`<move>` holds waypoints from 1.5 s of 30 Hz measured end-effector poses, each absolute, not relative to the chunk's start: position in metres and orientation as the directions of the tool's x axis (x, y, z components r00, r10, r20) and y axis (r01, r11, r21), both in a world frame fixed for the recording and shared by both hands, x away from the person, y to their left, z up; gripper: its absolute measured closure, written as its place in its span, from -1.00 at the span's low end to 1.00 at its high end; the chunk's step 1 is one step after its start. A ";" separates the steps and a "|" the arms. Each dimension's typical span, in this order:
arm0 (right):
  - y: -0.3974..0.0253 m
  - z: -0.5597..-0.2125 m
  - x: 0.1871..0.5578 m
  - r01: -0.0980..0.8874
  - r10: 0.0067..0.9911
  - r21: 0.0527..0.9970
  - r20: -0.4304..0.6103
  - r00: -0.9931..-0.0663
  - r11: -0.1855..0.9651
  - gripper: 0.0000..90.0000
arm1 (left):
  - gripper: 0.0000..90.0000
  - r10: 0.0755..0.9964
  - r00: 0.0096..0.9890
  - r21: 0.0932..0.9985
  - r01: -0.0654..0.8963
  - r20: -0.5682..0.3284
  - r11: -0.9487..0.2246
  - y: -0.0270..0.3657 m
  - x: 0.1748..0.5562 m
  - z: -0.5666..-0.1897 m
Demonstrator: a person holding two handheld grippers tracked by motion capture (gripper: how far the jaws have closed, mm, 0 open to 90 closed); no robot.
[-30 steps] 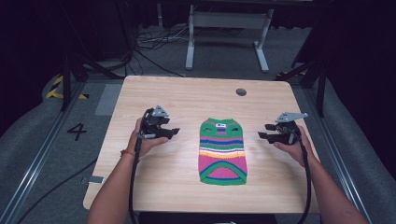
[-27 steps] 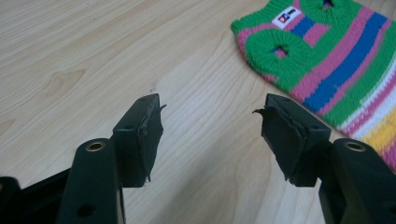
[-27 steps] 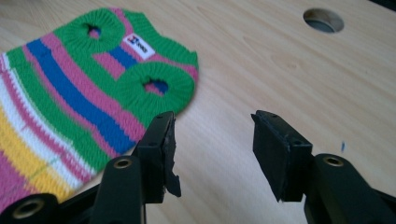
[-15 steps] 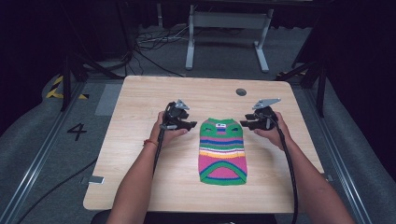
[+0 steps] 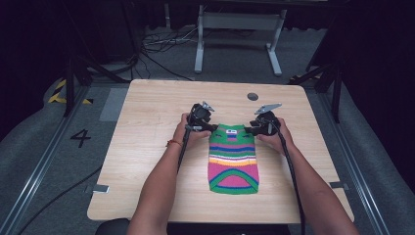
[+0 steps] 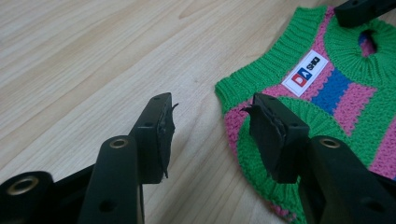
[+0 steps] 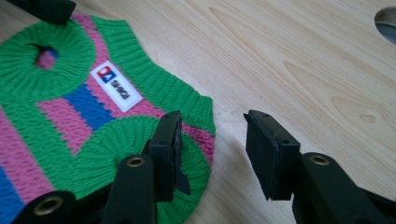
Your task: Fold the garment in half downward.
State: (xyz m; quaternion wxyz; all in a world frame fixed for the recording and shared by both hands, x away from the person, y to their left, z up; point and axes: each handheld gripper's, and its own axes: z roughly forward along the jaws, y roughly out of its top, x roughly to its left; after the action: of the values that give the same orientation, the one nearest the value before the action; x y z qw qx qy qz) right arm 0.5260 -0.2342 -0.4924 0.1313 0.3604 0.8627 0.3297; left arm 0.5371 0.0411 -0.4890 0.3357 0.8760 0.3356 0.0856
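Overhead, a striped sweater (image 5: 233, 158) is seen flat on the bench (image 5: 147, 122), the left gripper (image 5: 208, 128) and right gripper (image 5: 251, 130) at its top corners. Closer, the left gripper (image 6: 212, 126) is shown with jaws spread astride one corner. Likewise, the right gripper's (image 7: 212, 144) jaws are spread over the other.

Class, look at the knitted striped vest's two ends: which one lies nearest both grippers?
The neck end of the striped knitted vest, bearing the white label; the rounded hem end lies toward the person.

Left claw (image 5: 211, 128) jaws apart, right claw (image 5: 248, 130) jaws apart, forearms converging
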 end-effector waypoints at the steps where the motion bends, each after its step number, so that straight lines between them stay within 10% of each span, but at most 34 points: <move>1: -0.234 -0.493 0.527 0.538 0.712 0.665 0.013 -0.702 0.518 0.25 | 0.10 0.654 0.752 0.646 0.542 -0.086 -0.538 0.041 0.538 -0.491; 11: -0.235 -0.498 0.531 0.559 0.700 0.666 0.078 -0.710 0.494 0.47 | 0.12 0.673 0.728 0.659 0.571 -0.130 -0.490 0.044 0.539 -0.500; 20: -0.231 -0.496 0.529 0.543 0.674 0.661 0.077 -0.735 0.518 0.87 | 0.90 0.598 0.790 0.655 0.525 -0.138 -0.543 0.039 0.539 -0.497; 45: -0.237 -0.449 0.509 0.404 0.646 0.792 0.016 -0.763 0.458 0.91 | 0.95 0.608 0.794 0.758 0.382 0.024 -0.529 0.035 0.526 -0.451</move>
State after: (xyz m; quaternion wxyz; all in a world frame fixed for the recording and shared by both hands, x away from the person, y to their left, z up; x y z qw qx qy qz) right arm 0.5091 -0.2369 -0.4490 0.1452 0.3118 0.8414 0.4168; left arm 0.5265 0.0354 -0.4514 0.3915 0.8624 0.2869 0.1440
